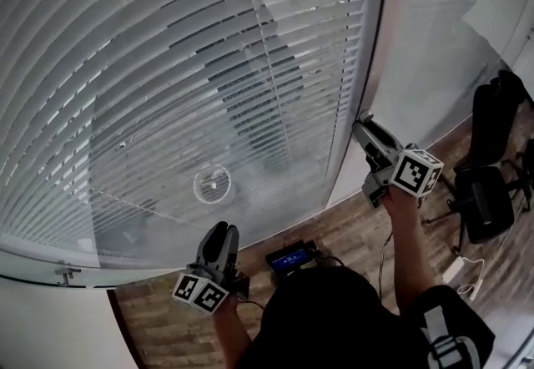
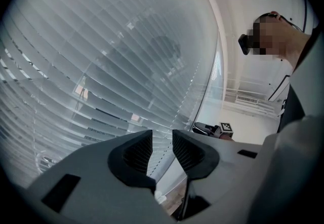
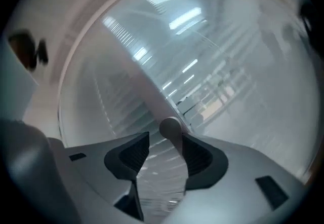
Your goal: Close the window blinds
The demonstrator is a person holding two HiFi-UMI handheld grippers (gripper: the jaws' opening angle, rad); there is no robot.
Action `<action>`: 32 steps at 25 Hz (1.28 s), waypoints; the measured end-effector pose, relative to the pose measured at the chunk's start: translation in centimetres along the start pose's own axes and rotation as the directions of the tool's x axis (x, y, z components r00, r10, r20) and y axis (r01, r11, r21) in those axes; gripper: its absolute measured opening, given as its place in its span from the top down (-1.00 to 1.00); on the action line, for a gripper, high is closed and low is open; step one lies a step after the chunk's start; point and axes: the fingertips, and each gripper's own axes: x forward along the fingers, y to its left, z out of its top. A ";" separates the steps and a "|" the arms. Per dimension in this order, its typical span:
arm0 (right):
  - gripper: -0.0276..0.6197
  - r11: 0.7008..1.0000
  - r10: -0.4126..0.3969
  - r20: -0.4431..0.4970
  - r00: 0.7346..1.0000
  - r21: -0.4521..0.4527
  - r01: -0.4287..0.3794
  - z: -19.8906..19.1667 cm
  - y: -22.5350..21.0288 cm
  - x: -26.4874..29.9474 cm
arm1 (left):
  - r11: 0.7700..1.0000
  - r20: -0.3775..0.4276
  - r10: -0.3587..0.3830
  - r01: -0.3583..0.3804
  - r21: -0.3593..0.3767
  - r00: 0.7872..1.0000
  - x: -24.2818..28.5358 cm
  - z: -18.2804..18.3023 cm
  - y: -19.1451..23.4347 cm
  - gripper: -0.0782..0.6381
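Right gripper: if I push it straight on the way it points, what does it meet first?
The blind's rod, which stands between the right gripper's fingers, against one and clear of the other. Past it, probably the window frame; depth there is unclear.

A small device (image 1: 289,258) with a lit blue screen lies on the wooden floor (image 1: 355,229), well apart from a black bag (image 1: 484,204).
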 end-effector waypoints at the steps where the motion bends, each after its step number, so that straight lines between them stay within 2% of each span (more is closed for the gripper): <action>1: 0.31 0.977 -0.093 -0.034 0.995 -0.198 0.084 -0.4 -0.5 -0.1 | 1.000 -0.001 0.001 -0.001 0.000 1.000 0.0 0.0 0.1 0.41; 2: 0.30 0.916 -0.176 -0.047 0.983 -0.373 0.146 -0.6 -0.8 -0.2 | 1.000 -0.003 0.001 -0.001 0.000 1.000 0.1 0.0 0.1 0.41; 4: 0.30 0.762 -0.290 -0.026 0.957 -0.611 0.214 -0.2 -1.0 -0.4 | 1.000 -0.005 0.000 0.000 -0.001 1.000 0.2 -0.2 0.1 0.41; 6: 0.30 0.622 -0.360 0.019 0.933 -0.740 0.255 0.6 -1.0 -0.6 | 1.000 -0.006 -0.002 0.002 -0.003 1.000 0.2 -0.3 0.0 0.41; 7: 0.30 0.570 -0.381 0.036 0.924 -0.778 0.265 0.8 -1.0 -0.6 | 1.000 -0.006 -0.003 0.003 -0.003 1.000 0.2 -0.3 -0.1 0.40; 8: 0.30 0.530 -0.397 0.044 0.917 -0.804 0.268 0.9 -1.0 -0.6 | 1.000 -0.005 -0.003 0.003 -0.003 1.000 0.2 -0.3 -0.2 0.41; 10: 0.33 0.476 -0.424 0.047 0.904 -0.838 0.267 0.8 -1.1 -0.5 | 1.000 -0.004 -0.001 0.001 -0.004 1.000 0.1 -0.4 -0.2 0.41; 11: 0.52 0.465 -0.435 0.047 0.899 -0.843 0.270 0.8 -1.2 -0.5 | 1.000 -0.004 0.000 0.000 -0.004 1.000 0.1 -0.4 -0.2 0.40; 12: 0.52 0.481 -0.441 0.044 0.896 -0.832 0.277 0.8 -1.3 -0.6 | 1.000 -0.004 0.002 -0.002 -0.005 1.000 0.0 -0.4 -0.2 0.41; 13: 0.52 0.535 -0.436 0.032 0.900 -0.795 0.287 0.8 -1.5 -0.7 | 1.000 -0.004 0.005 -0.005 -0.006 1.000 -0.1 -0.4 -0.1 0.41; 14: 0.52 0.632 -0.412 0.011 0.911 -0.716 0.295 0.7 -1.6 -0.8 | 1.000 -0.004 0.008 -0.008 -0.007 1.000 -0.2 -0.4 -0.1 0.41; 15: 0.52 0.757 -0.368 -0.014 0.930 -0.585 0.291 0.7 -1.7 -0.8 | 1.000 -0.003 0.011 -0.011 -0.009 1.000 -0.2 -0.4 0.0 0.41; 16: 0.52 0.872 -0.309 -0.033 0.951 -0.409 0.269 0.6 -1.8 -0.8 | 1.000 -0.001 0.013 -0.013 -0.010 1.000 -0.3 -0.5 0.1 0.41; 17: 0.52 0.949 -0.245 -0.036 0.969 -0.215 0.232 0.6 -1.8 -0.8 | 1.000 -0.001 0.014 -0.014 -0.012 1.000 -0.3 -0.5 0.1 0.41; 18: 0.52 0.981 -0.190 -0.024 0.981 -0.036 0.189 0.7 -1.8 -0.8 | 1.000 -0.001 0.014 -0.014 -0.013 1.000 -0.4 -0.6 0.2 0.41; 19: 0.52 0.982 -0.147 -0.001 0.989 0.118 0.146 0.7 -1.8 -0.9 | 1.000 -0.001 0.013 -0.013 -0.014 1.000 -0.3 -0.6 0.2 0.41; 20: 0.52 0.964 -0.111 0.027 0.994 0.246 0.101 0.8 -1.8 -0.9 | 1.000 -0.002 0.012 -0.012 -0.014 1.000 -0.3 -0.6 0.2 0.41; 22: 0.52 0.900 -0.053 0.083 0.995 0.436 0.012 0.9 -1.9 -0.8 | 1.000 -0.002 0.008 -0.008 -0.014 1.000 -0.1 -0.5 0.2 0.41; 24: 0.52 0.837 -0.007 0.126 0.992 0.543 -0.063 0.9 -1.9 -0.6 | 1.000 -0.003 0.004 -0.004 -0.014 1.000 0.2 -0.4 0.1 0.41; 25: 0.52 0.826 0.014 0.140 0.990 0.556 -0.090 1.0 -1.8 -0.6 | 1.000 -0.004 0.003 -0.003 -0.014 1.000 0.3 -0.4 0.1 0.41; 26: 0.52 0.841 0.035 0.146 0.989 0.531 -0.108 1.2 -1.5 -0.5 | 1.000 -0.005 0.002 -0.002 -0.014 1.000 0.3 -0.5 0.1 0.41; 27: 0.52 0.881 0.051 0.139 0.989 0.459 -0.110 1.3 -1.1 -0.5 | 1.000 -0.007 0.001 -0.001 -0.014 1.000 0.4 -0.5 0.2 0.40; 28: 0.52 0.937 0.049 0.114 0.992 0.338 -0.085 1.3 -0.6 -0.4 | 1.000 -0.009 0.000 0.000 -0.014 1.000 0.4 -0.5 0.2 0.41; 29: 0.49 0.985 0.012 0.071 0.997 0.168 -0.023 1.1 -0.4 -0.3 | 1.000 -0.010 0.001 -0.001 -0.013 1.000 0.4 -0.5 0.3 0.41; 30: 0.42 0.997 -0.063 0.023 0.998 -0.041 0.064 0.7 -0.6 -0.4 | 1.000 -0.010 0.002 -0.002 -0.011 1.000 0.3 -0.4 0.3 0.41; 31: 0.39 0.954 -0.153 -0.010 0.988 -0.261 0.145 0.3 -0.9 -0.5 | 1.000 -0.009 0.005 -0.005 -0.009 1.000 0.2 -0.4 0.4 0.41; 32: 0.37 0.868 -0.231 -0.019 0.973 -0.455 0.197 0.1 -0.9 -0.6 | 1.000 -0.009 0.006 -0.006 -0.008 1.000 0.2 -0.4 0.4 0.41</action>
